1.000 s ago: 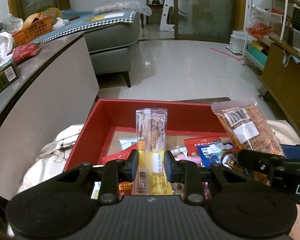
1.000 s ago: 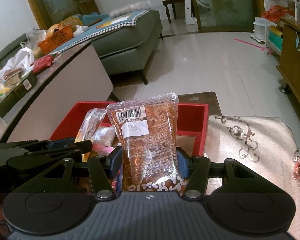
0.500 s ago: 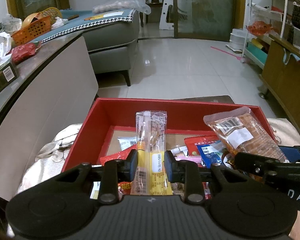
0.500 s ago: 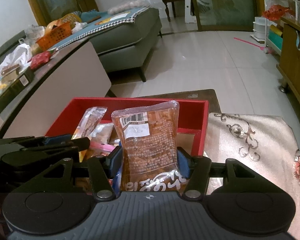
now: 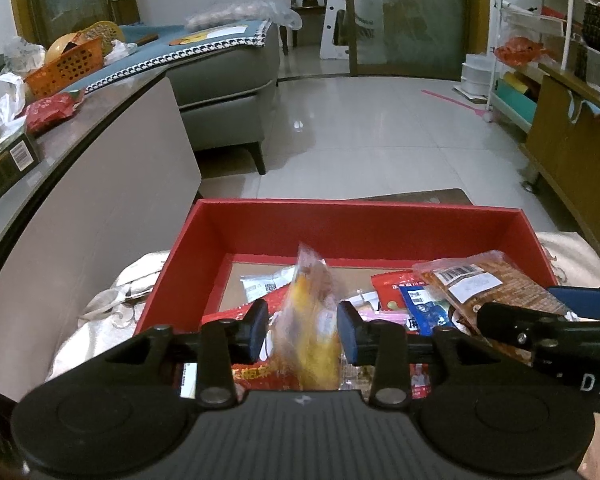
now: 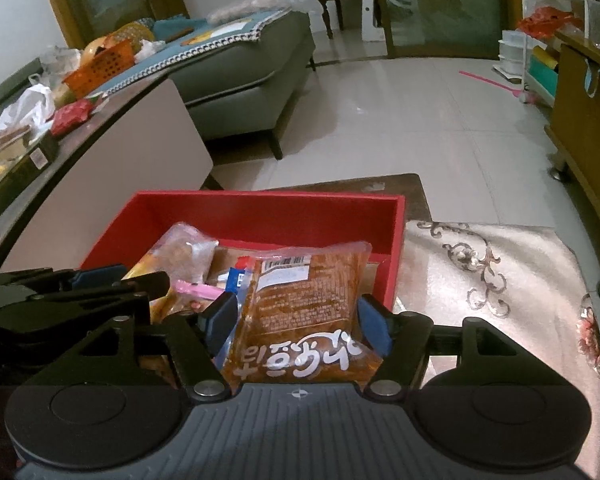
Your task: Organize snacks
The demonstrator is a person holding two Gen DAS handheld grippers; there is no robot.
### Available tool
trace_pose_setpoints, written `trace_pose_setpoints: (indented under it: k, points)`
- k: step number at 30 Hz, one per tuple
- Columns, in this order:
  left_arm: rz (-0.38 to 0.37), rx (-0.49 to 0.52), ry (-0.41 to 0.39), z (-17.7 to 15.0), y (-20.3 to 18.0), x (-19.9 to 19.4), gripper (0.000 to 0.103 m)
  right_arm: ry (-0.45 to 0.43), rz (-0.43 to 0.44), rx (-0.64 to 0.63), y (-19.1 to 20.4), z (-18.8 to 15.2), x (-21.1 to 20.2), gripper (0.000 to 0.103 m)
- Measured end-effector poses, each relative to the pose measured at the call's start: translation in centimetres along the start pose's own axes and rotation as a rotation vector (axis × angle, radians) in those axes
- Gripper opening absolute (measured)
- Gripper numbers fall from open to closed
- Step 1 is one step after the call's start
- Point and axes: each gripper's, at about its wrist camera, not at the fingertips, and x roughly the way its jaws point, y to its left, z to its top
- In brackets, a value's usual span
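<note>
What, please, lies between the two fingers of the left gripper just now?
In the left wrist view, a blurred clear-and-yellow snack packet sits between the fingers of the left gripper, apparently loose, over the red box.

Dim indoor light, fisheye-warped edges, floor point(image 5: 380, 136) glare.

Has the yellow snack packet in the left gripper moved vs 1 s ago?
Yes. The yellow snack packet stood upright between the closed fingers; now the left gripper has opened and the packet, blurred, is tipping down toward the red box.
</note>
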Motion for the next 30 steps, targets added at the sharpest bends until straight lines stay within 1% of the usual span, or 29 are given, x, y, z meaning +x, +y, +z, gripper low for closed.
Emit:
trace_pose_setpoints:
  k: [7,12,14,16,22,25,27,30]
  points:
    - [-0.003,-0.002,-0.005,0.0,0.1,-0.6,0.036,0.002,-0.007,-0.008,0.0,-0.1,0.0,0.075]
    - [-0.011,-0.014,-0.019,0.2,0.4,-1.7,0.037,0.001,-0.014,-0.014,0.3,0.1,-0.5,0.077]
    - [-0.015,-0.016,-0.027,0.2,0.5,-2.3,0.039,-0.005,-0.015,-0.016,0.4,0.1,-0.8,0.077]
    - [-0.013,-0.018,-0.04,0.2,0.6,-3.0,0.043,-0.013,-0.02,-0.013,0.4,0.2,-1.3,0.077]
    - [-0.028,-0.034,-0.056,-0.3,1.1,-5.1,0.045,-0.031,-0.025,0.002,0.8,0.6,-3.2,0.082]
    - [-0.026,-0.029,-0.059,-0.8,1.3,-6.0,0.045,-0.039,-0.021,0.0,1.3,0.6,-4.1,0.084]
    - [-0.023,-0.029,-0.056,-1.1,1.5,-6.5,0.046,-0.044,-0.021,-0.005,1.7,0.6,-4.8,0.086]
    - [-0.026,-0.031,-0.06,-1.7,1.8,-7.4,0.047,-0.047,-0.022,-0.01,2.2,0.5,-5.5,0.087]
